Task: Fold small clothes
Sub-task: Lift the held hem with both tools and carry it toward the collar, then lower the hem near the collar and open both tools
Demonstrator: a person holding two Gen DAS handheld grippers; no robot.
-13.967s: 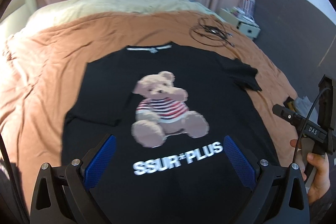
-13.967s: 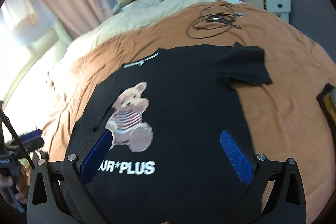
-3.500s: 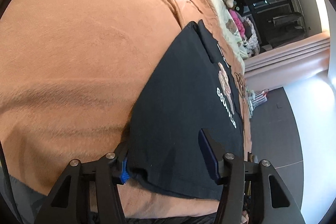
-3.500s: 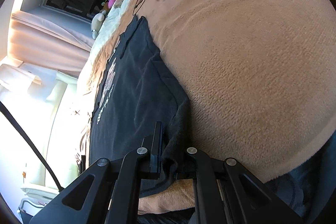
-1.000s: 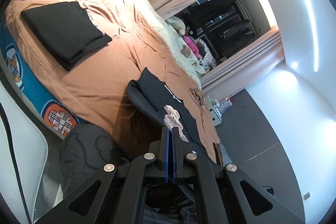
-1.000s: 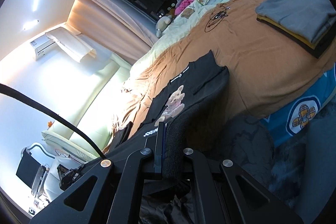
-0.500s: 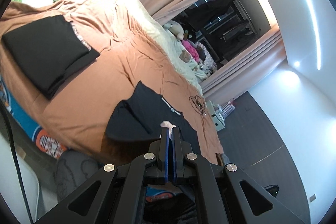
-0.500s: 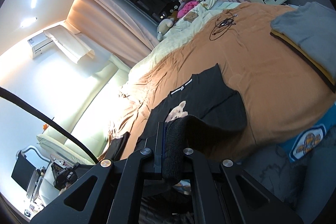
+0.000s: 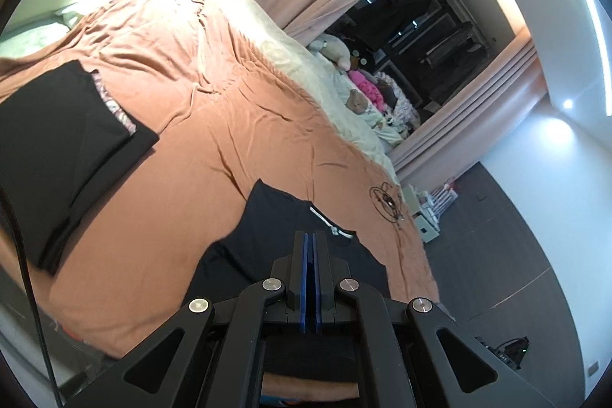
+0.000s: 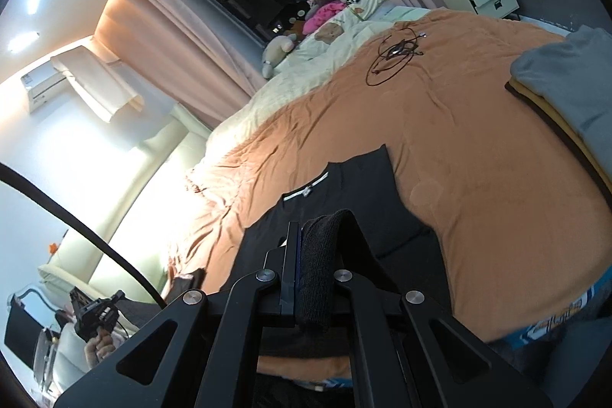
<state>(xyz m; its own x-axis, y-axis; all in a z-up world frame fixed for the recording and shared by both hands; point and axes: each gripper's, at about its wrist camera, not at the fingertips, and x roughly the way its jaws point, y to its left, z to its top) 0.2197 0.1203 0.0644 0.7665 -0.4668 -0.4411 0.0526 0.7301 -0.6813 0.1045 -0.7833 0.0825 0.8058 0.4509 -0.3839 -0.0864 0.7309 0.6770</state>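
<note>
Bed [image 9: 199, 148] with orange cover; black T-shirt [image 10: 355, 194] lies mid-bed. Right gripper [image 10: 311, 278] pinches its hem; left gripper [image 9: 309, 278] clamped, cloth not discernible. Judgement: carry both corners level toward collar.

Black T-shirt [image 9: 275, 236], hem folded toward collar, on orange bedspread [image 9: 183, 148].

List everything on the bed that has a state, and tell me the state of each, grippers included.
T-shirt: hem lifted over the body, collar end flat on the bed.
Left hand-held gripper: shut.
Right hand-held gripper: shut on T-shirt.
Black stack: folded.
Grey stack: folded.
Cable: loosely coiled.
</note>
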